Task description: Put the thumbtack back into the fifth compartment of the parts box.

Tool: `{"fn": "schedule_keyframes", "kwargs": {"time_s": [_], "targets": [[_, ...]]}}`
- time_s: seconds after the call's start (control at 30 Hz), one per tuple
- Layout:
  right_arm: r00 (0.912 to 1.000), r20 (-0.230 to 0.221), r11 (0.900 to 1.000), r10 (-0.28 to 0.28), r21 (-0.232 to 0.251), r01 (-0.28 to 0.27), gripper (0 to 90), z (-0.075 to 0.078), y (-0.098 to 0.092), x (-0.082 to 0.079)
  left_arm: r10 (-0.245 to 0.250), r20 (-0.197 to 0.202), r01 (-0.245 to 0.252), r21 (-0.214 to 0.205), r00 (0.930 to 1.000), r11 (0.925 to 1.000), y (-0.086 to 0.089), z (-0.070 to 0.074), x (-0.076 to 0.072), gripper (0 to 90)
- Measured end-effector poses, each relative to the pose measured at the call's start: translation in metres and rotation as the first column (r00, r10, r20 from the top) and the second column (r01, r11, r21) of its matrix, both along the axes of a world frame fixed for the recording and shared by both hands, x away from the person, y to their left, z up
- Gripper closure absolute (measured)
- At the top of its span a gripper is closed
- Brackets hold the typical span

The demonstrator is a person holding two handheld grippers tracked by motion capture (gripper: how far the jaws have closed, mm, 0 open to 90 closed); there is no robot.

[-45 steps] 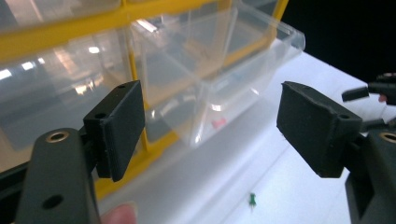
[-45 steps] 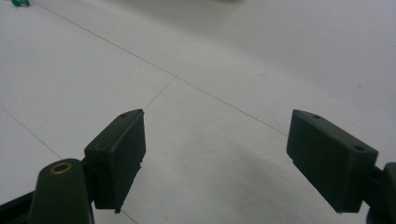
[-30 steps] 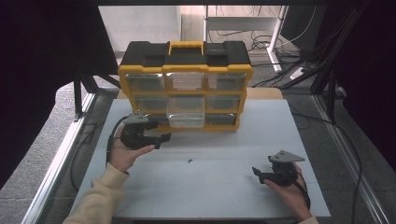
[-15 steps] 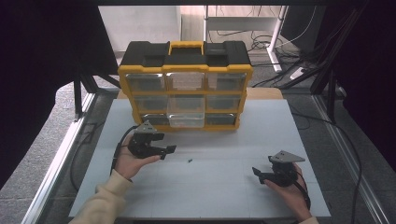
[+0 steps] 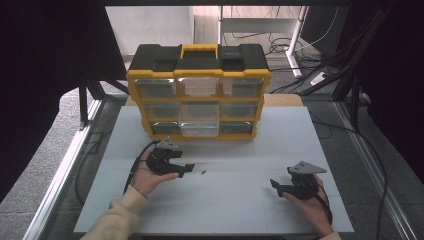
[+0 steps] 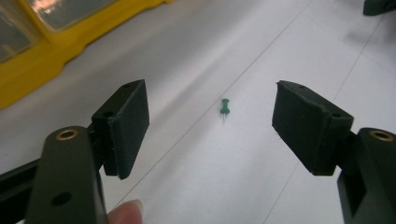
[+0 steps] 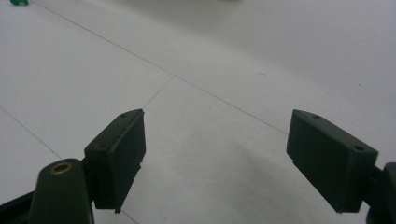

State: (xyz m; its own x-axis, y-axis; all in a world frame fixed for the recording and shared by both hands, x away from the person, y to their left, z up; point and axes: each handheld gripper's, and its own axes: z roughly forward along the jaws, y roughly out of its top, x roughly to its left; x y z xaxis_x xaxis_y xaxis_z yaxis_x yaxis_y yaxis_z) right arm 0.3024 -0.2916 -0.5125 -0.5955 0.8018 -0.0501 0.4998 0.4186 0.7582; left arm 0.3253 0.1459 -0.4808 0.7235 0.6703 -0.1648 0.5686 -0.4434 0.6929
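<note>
1. The left gripper (image 5: 186,170) is held in the person's left hand (image 5: 147,179), low over the white table (image 5: 240,210), and its jaws are seen wide apart in the left gripper view.
2. A small green push pin (image 6: 224,107) is seen lying on the table ahead of the left gripper (image 6: 210,126), between the lines of its two pads and a little beyond them; neither pad is touching it.
3. In the high view the same pin (image 5: 203,172) is found as a tiny dark speck just beyond the left gripper's tips, toward the right gripper.
4. The right gripper (image 5: 276,186) is held in the right hand (image 5: 307,209) near the table's front right, well apart from the pin, with its jaws pointed toward the left gripper.
5. In the right gripper view the jaws of the right gripper (image 7: 215,154) are spread wide with nothing between them but bare table; a green scrap at the top left corner (image 7: 18,2) is seen far ahead, too cropped to be made out surely.
6. A yellow and black drawer organiser (image 5: 198,92) is set beyond the left gripper at the table's far side; its lower middle drawer (image 5: 199,128) is seen pulled forward of its neighbours.
7. A yellow edge of that organiser (image 6: 56,60) is seen to the upper left of the left gripper's pads.
</note>
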Motion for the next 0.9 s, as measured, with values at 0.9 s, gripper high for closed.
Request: {"fn": "schedule_keyframes", "kwargs": {"time_s": [0.9], "targets": [[1.0000,-0.005,1.0000,0.004,0.001,-0.004,20.1,-0.001,0.000,0.000,-0.058,-0.075,0.063,0.058,0.9955,0.9963,-0.039,-0.030,0.019,29.1]]}}
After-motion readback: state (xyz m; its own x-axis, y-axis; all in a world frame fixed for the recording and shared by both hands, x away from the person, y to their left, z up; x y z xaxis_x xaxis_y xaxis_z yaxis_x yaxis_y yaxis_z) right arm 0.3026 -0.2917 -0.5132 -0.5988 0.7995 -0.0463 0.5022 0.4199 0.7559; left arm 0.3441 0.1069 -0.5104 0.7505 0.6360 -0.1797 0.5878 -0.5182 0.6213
